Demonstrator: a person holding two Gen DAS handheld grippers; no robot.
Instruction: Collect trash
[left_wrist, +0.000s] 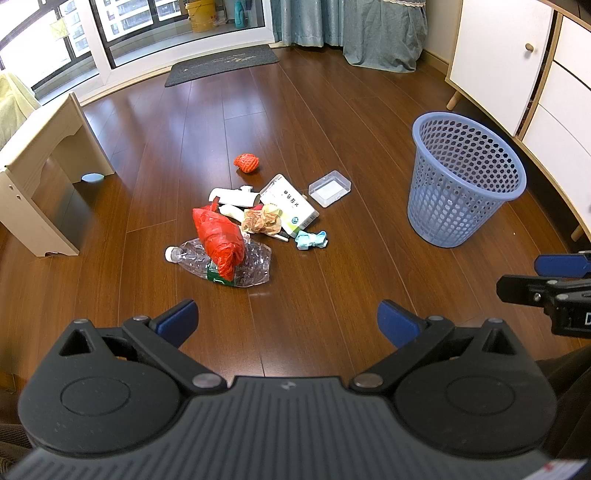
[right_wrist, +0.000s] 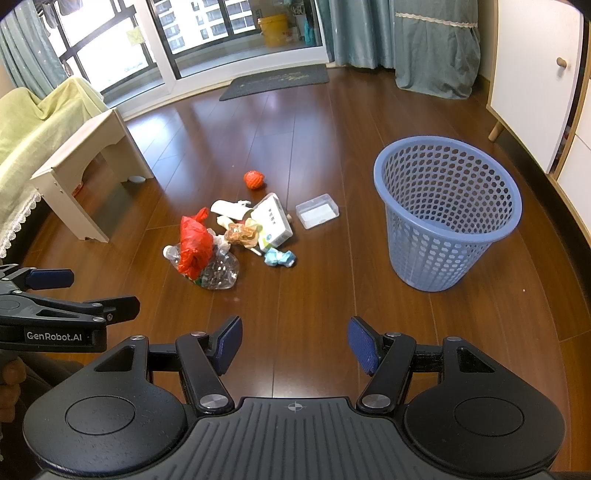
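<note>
Floor litter — upright blue basket

Left hand-held gripper tilted downward, jaws wide apart, right hand-held gripper likewise, both empty

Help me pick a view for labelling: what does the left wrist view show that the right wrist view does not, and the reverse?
Only the left wrist view: the right gripper entering from the right edge.

Only the right wrist view: the yellow-green cloth on the left, and the left gripper entering from the left edge.

Both: the trash pile with the red bag on the clear bottle, the blue basket and the doormat.
</note>
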